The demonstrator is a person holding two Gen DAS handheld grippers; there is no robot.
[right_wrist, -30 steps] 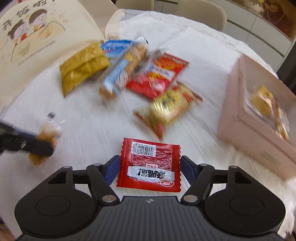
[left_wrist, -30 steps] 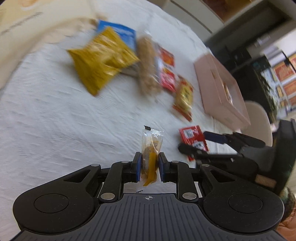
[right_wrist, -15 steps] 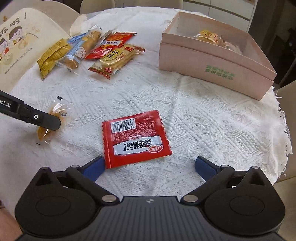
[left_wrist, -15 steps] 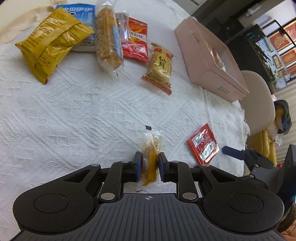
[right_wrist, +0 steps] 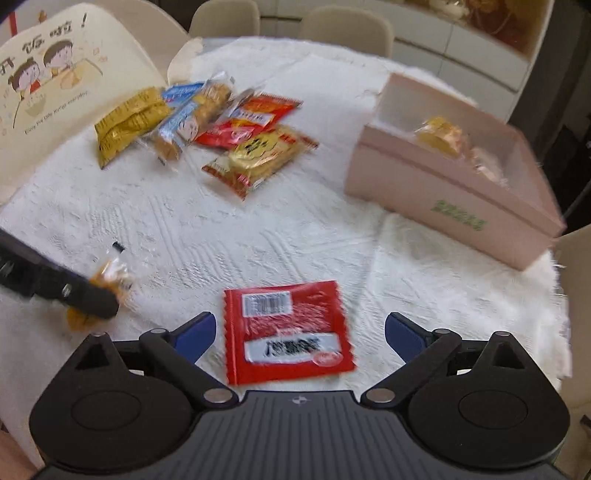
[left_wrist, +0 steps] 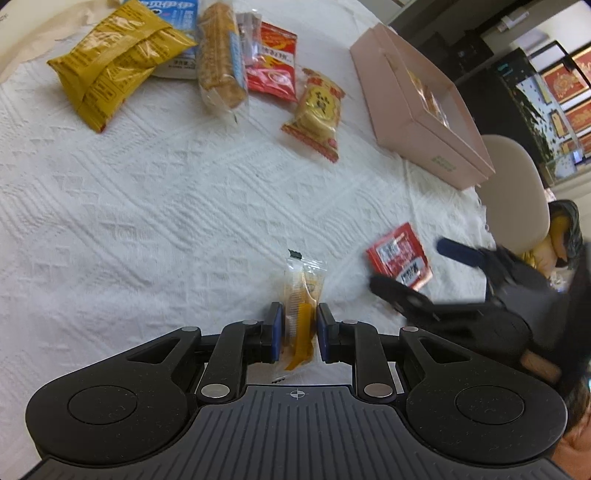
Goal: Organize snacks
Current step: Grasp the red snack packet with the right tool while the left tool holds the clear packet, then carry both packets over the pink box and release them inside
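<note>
My left gripper (left_wrist: 299, 321) is shut on a small clear packet with an orange snack (left_wrist: 304, 288), held upright just above the white tablecloth (left_wrist: 147, 221). In the right wrist view the same packet (right_wrist: 110, 273) shows at the left, pinched by the left fingers (right_wrist: 88, 295). A flat red packet with a barcode (right_wrist: 284, 314) lies on the cloth between the wide jaws of my right gripper (right_wrist: 300, 328). Those jaws are closing, and the pads stand clear of the packet. The pink box (right_wrist: 443, 206) at the right holds wrapped snacks.
A pile of snacks lies at the far left: a yellow bag (left_wrist: 110, 66), a biscuit sleeve (left_wrist: 221, 62), a red packet (left_wrist: 273, 62) and a yellow-red cracker pack (left_wrist: 317, 114). A cream bag with cartoon print (right_wrist: 55, 85) and chairs (right_wrist: 347, 26) ring the table.
The right jaws spread wide from close beside the red packet, then narrowed a little; the packet stayed on the cloth. The left gripper kept its grip while both hands shifted across the table.
</note>
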